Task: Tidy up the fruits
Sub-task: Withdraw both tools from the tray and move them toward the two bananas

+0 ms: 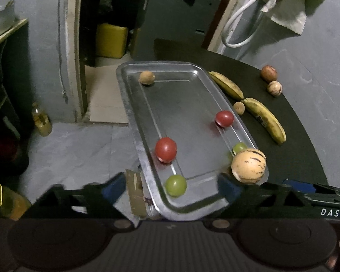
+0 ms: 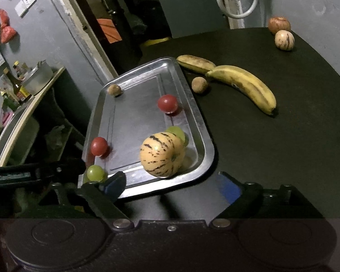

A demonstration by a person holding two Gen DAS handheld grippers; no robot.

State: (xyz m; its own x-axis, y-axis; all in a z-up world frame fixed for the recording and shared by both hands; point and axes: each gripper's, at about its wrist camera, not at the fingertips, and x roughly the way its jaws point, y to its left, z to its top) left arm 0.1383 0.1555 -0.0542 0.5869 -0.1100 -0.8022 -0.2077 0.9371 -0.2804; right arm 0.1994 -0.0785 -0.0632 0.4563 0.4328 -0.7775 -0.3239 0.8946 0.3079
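striped melon [image 2: 162,154] in metal tray [image 2: 204,145]

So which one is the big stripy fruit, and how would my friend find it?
Find the shiny metal tray at the edge of the dark table. In its near corner, against a green fruit, sits the stripy fruit. It is the biggest round thing in the tray, pale orange with dark dashes; the others there are plain red, green or brown.

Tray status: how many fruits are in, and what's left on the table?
Six sit in the metal tray: two red, two green, one small brown, plus the striped melon. Both grippers are open, holding nothing. Left: two bananas, a brown fruit, two round fruits.
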